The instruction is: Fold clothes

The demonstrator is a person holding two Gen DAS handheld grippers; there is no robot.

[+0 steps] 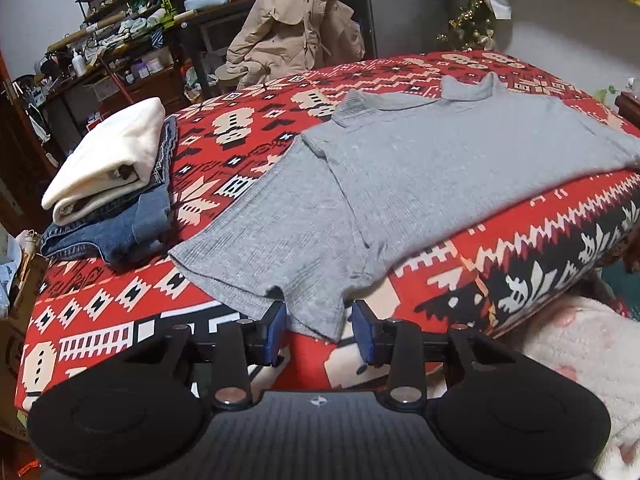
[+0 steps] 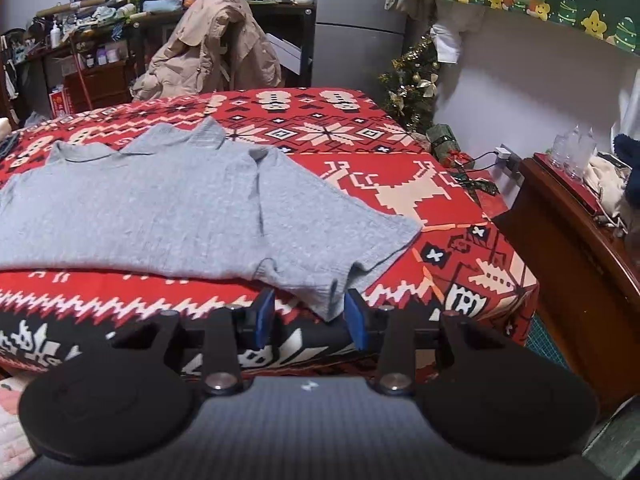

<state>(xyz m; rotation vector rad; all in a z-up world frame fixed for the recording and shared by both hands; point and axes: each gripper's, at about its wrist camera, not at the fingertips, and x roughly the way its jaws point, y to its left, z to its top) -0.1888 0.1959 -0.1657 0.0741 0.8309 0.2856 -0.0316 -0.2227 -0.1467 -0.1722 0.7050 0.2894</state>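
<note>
A grey ribbed short-sleeved top lies flat on the red patterned bed cover, collar to the far side. My left gripper is open, its blue pads either side of the near left corner of the top's hem. The same top shows in the right wrist view. My right gripper is open, its blue pads either side of the near right corner of the hem, at the bed's front edge.
A folded white garment sits on folded blue jeans at the bed's left. A chair with a beige coat stands behind the bed. A wooden side table stands on the right, a small Christmas tree beyond.
</note>
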